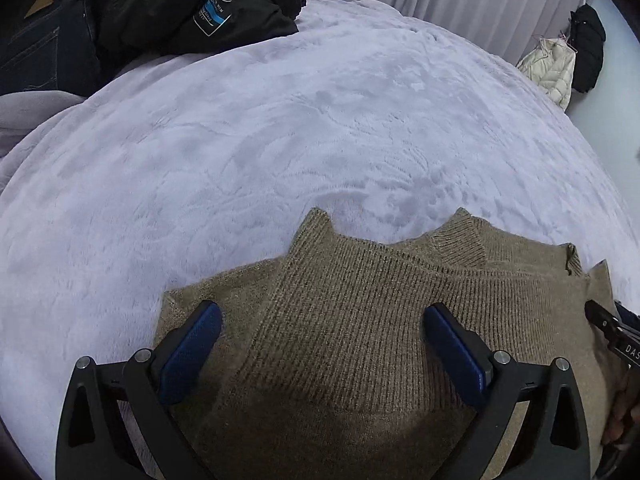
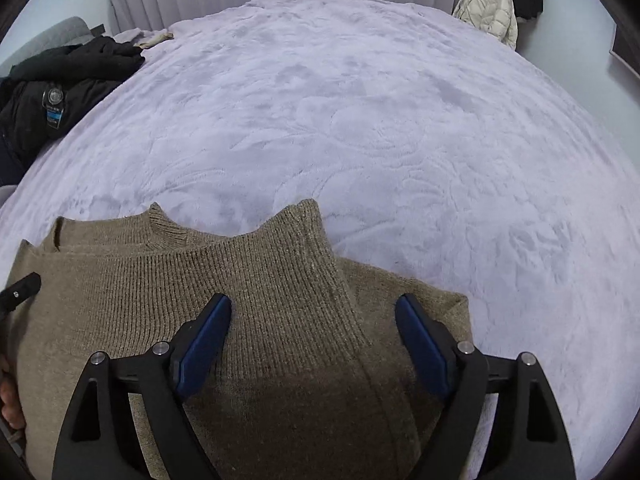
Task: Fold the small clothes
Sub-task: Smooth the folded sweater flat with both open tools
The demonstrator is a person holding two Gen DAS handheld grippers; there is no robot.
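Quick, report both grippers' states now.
Left gripper: open, holding nothing, above the tan sweater.
Right gripper: open, holding nothing, over the same sweater.

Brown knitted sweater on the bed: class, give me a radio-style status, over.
Left gripper open, right gripper open, both above the garment. Brown ribbed knitted sweater partly folded on the pale lilac plush blanket. Black jacket far off, not in the way.

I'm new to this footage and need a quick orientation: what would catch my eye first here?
The tan knit sweater draws the eye first, lying partly folded on the near edge of a pale fluffy blanket. Both the left gripper and the right gripper hover open over it. A black jacket is heaped at the far left.
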